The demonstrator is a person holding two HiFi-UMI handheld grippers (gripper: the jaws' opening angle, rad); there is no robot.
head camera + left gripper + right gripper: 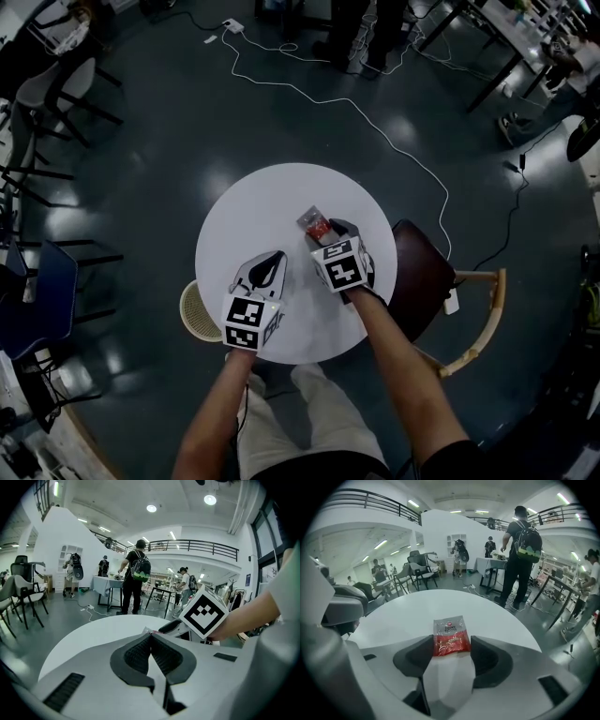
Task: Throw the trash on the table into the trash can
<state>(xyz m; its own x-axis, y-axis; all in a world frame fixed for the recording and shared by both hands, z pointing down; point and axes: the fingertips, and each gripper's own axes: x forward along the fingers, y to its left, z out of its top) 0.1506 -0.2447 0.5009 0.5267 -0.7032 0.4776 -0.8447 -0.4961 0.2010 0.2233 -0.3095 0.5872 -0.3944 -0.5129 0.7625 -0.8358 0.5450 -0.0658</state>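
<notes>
Round and white, the table (272, 202) stands on a dark glossy floor, with a woven basket (192, 311) on the floor at its near left edge and a brown-seated chair (417, 277) at its right edge. On the tabletop, a little right of the middle, lies a small red-and-clear packet (451, 637), and the right gripper (451, 649) stands with its jaws wide apart either side of the packet's near end, not clamped on it. Nearer the table's near left edge, the left gripper (151, 641) has its jaws pressed together with nothing between them.
</notes>
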